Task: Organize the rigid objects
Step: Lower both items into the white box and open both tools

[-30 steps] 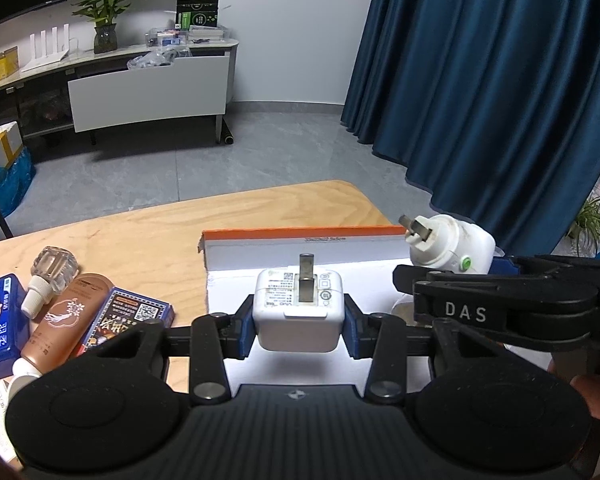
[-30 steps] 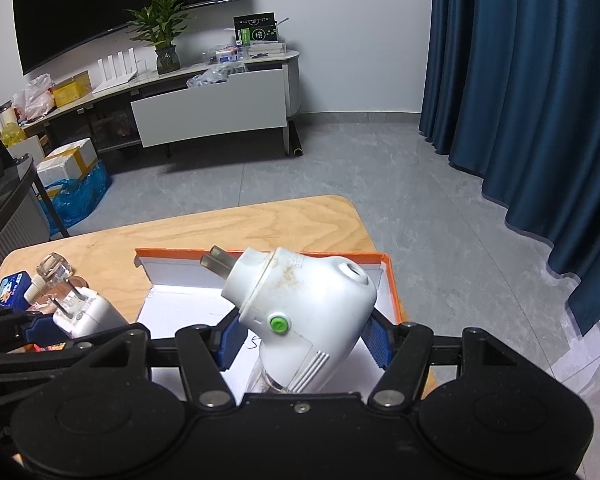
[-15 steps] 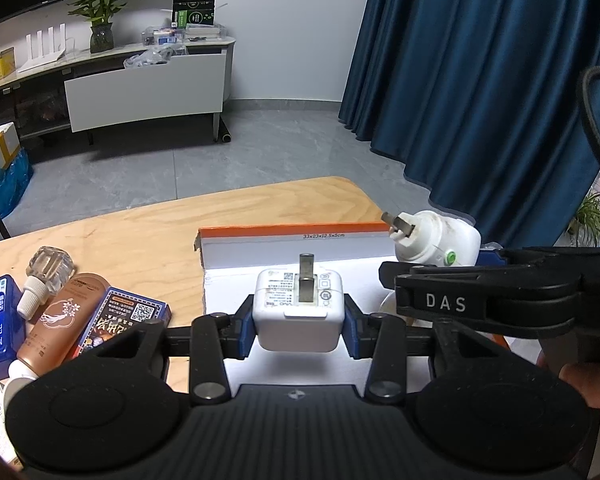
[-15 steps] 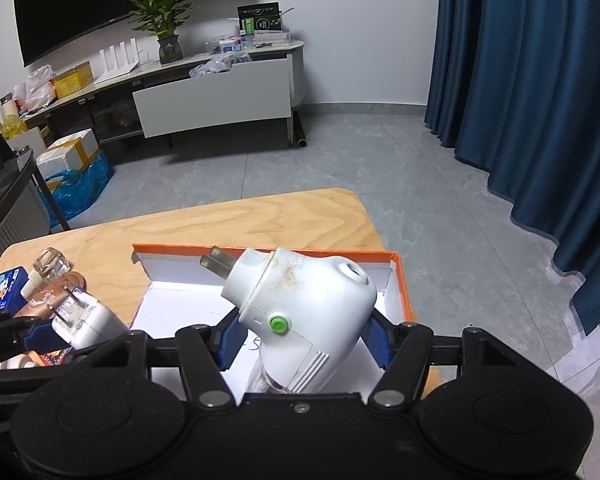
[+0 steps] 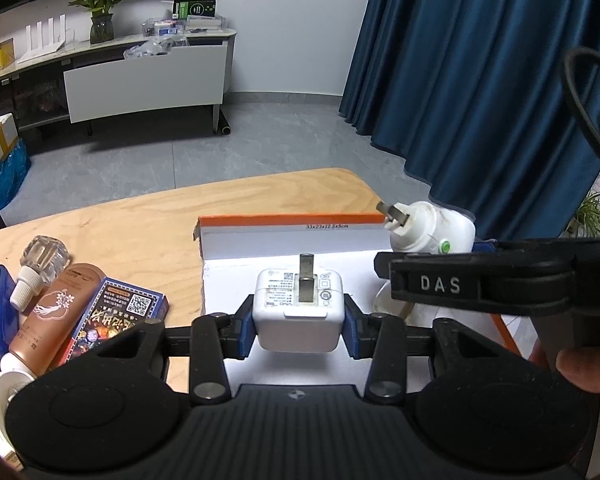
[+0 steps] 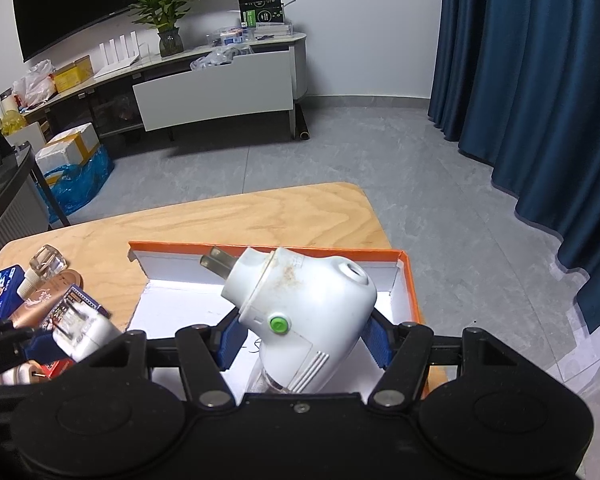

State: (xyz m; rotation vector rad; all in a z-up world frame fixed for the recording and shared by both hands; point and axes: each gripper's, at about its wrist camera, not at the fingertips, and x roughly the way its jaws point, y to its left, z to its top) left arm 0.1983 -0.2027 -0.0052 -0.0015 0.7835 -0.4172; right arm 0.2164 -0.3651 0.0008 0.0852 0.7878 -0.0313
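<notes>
Change since a second ago: my right claw has carried its load slightly farther over the box; my left claw has barely shifted.

1. Light wooden counter: carries everything.
2. Orange-rimmed white cardboard box: lies open, apparently the collecting place.
3. White plug-in vaporizer with green button: clenched in my right claw, prongs tilted up-left, above the box interior.
4. White square charger block: gripped by my left claw, prong upward, over the box's near left part, seemingly awaiting placement.
</notes>
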